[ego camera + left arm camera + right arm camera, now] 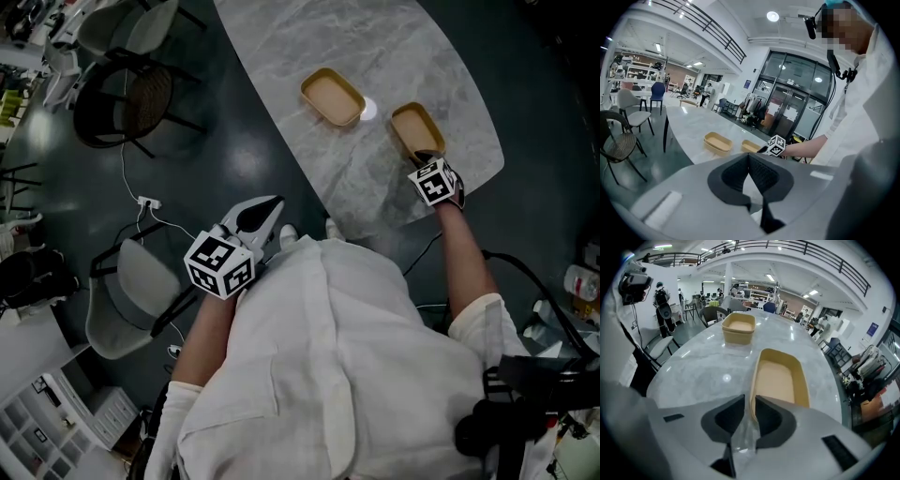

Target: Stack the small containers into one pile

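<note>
Two tan oblong containers lie on the marble table (309, 37). The near container (417, 128) (780, 380) rests flat by the table's right edge. My right gripper (427, 161) (750, 401) points steeply down at its near end. The container's left wall stands between the jaws with a gap to the left pad, so the gripper is open. The far container (333, 97) (738, 327) looks like two nested together. My left gripper (265, 210) (749, 157) hangs off the table over the floor, tips shut on nothing. It sees both containers (717, 142) (751, 146) in the distance.
The table's near edge (361, 225) runs just in front of my body. On the dark floor to the left stand a black chair (131, 98) and a grey chair (127, 300), with a white cable (141, 202) between them. Bare marble lies between the two containers.
</note>
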A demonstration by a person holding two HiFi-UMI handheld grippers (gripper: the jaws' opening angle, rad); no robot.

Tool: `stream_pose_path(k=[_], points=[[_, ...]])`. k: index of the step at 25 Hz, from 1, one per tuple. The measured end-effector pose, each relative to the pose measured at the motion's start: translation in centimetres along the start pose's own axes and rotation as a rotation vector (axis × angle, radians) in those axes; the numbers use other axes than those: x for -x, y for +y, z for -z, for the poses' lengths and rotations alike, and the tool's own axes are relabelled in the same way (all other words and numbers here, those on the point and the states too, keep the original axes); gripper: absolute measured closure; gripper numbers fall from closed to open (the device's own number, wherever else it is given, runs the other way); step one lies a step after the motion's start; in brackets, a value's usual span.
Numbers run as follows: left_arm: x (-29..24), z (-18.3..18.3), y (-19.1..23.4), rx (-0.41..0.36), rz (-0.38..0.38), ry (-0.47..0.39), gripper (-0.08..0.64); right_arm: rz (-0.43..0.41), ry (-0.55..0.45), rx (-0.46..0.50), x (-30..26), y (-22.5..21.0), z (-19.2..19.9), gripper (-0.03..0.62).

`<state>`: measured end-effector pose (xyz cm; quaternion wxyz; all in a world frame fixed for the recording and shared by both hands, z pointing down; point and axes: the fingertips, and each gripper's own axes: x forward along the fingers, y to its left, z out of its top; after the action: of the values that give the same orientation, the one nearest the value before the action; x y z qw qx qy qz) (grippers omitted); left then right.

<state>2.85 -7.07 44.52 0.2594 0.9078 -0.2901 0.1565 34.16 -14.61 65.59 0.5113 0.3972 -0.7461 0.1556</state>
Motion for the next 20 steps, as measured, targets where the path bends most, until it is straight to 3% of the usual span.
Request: stream_pose_path(k=[6, 20], points=[[0.2, -0.1, 0.1, -0.005, -0.002, -0.002, 0.554, -0.001, 0.016, 0.016, -0.4, 0.1, 0.1, 0.566], [1.8, 0.2, 0.4, 0.013, 0.01, -0.035, 0.554, 0.045, 0.001, -0.021, 1.8, -0.1, -1.5, 0.572]])
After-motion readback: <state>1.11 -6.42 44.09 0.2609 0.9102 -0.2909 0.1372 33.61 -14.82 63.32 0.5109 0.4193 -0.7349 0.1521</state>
